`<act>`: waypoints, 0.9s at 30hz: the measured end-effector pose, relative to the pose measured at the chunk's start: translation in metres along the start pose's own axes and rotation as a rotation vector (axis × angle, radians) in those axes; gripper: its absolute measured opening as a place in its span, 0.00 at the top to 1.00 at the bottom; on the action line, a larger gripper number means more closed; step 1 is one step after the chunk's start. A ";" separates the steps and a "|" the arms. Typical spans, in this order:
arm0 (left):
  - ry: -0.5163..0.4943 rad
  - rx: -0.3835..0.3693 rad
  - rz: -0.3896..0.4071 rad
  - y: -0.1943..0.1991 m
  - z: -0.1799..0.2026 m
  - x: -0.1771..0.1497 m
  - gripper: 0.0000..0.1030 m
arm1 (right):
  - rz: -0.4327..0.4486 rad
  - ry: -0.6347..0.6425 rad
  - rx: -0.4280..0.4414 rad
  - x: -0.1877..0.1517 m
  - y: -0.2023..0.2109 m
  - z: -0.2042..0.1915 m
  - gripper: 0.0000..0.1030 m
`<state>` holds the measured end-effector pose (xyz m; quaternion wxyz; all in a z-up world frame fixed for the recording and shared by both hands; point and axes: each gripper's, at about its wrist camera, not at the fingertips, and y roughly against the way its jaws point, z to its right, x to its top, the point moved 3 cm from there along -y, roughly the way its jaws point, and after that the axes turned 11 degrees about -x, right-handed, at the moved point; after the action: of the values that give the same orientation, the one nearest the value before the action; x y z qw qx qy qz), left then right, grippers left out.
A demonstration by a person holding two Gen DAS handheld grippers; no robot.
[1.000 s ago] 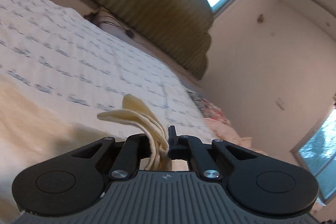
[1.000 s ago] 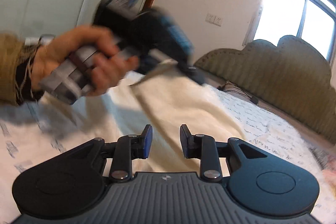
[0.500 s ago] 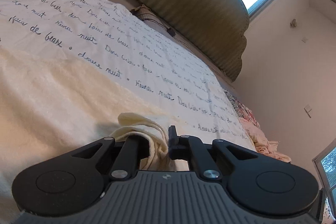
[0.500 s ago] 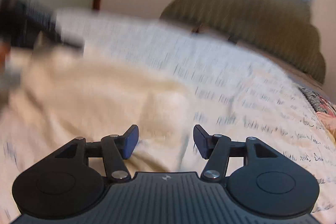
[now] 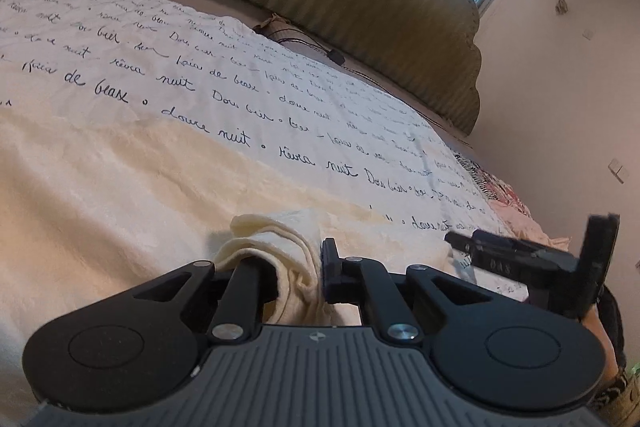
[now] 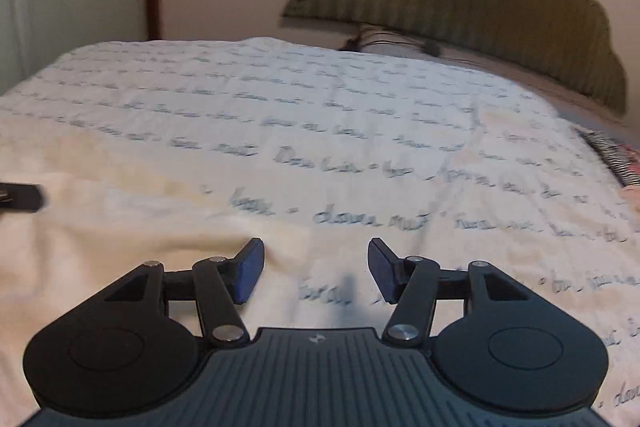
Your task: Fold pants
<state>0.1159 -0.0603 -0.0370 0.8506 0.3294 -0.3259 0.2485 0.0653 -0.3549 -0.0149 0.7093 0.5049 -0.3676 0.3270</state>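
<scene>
- Left gripper [image 5: 298,267] is clamped on a bunched corner of the cream pants [image 5: 120,195], spread far-left.
- Right gripper [image 6: 316,269], jaws apart and empty, sits over the bedspread [image 6: 360,99]; pants edge lies just left.

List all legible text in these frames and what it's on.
"nuit" – bedspread, handwritten-style print, left wrist view.
"de beaux" – same bedspread.
"douce nuit" – same.
"rêves nuit" – roughly, same.
Far rows: too small to read.
Right wrist view: bedspread print blurred, unreadable.
Digits on the right gripper's body: too small to read.
</scene>
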 end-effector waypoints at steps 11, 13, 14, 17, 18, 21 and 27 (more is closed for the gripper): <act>0.111 -0.067 -0.023 -0.006 -0.015 0.000 0.70 | 0.161 -0.171 0.155 -0.038 0.076 0.034 0.32; 0.107 -0.088 -0.019 -0.005 -0.013 0.000 0.70 | 0.212 -0.055 0.147 -0.051 0.100 0.025 0.32; 0.114 -0.101 -0.014 -0.005 -0.012 0.001 0.70 | 0.234 0.017 0.149 -0.057 0.110 0.017 0.32; 0.125 -0.115 -0.018 -0.007 -0.012 0.002 0.70 | 0.280 0.232 0.155 -0.078 0.135 -0.013 0.32; 0.122 -0.108 -0.018 -0.008 -0.011 0.003 0.72 | 0.276 0.299 0.135 -0.083 0.136 -0.023 0.33; 0.121 -0.098 -0.005 -0.008 -0.008 0.005 0.76 | 0.228 0.390 0.116 -0.092 0.128 -0.042 0.40; 0.075 -0.103 0.088 0.002 0.008 0.031 0.84 | 0.187 0.345 0.077 -0.084 0.105 -0.049 0.87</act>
<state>0.1321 -0.0583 -0.0098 0.8663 0.2610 -0.3204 0.2807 -0.0566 -0.2865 -0.0473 0.7083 0.4320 -0.2733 0.4869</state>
